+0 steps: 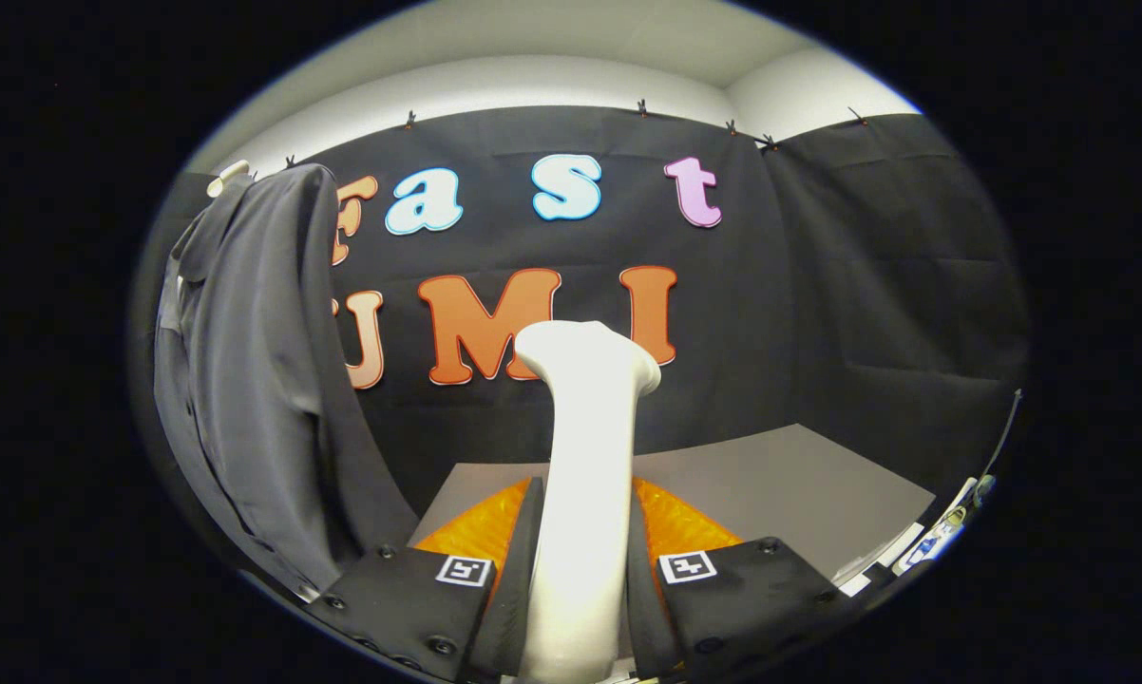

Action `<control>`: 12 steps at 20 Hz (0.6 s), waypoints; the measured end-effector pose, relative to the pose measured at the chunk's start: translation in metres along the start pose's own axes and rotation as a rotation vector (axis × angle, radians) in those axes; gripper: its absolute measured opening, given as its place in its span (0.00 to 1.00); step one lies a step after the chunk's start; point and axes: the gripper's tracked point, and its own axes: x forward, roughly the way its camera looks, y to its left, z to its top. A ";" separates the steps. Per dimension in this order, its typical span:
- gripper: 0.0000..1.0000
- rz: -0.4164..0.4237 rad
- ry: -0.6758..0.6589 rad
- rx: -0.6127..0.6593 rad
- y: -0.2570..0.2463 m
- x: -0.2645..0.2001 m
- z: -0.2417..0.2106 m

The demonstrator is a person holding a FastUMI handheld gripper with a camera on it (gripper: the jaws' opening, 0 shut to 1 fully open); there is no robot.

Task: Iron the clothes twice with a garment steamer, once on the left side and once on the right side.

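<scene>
Gripper (582, 560) clamped on the steamer (585, 475): both fingers press the white handle from either side, w/ the handle running up between them and beyond the tips. Steamer head flares at the top, tilted slightly right, seen against the black booth wall (818, 285). Shirt (248, 380), dark grey, hangs well left of the steamer, apart from it; its collar sits at the top by a white hanger end (226, 178), its hem drops to finger level. Grey table (799, 484) lies behind & right of the steamer, below the head. Small items at the table's far right edge, too blurred to tell.
</scene>
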 end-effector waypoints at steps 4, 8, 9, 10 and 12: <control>0.50 -0.013 -0.096 -0.011 0.006 -0.054 0.018; 0.50 -0.037 -0.165 -0.044 0.009 -0.104 0.026; 0.50 -0.028 -0.182 -0.051 0.013 -0.115 0.028; 0.50 -0.027 -0.200 -0.058 0.014 -0.126 0.029; 0.50 -0.028 -0.228 -0.084 0.019 -0.147 0.028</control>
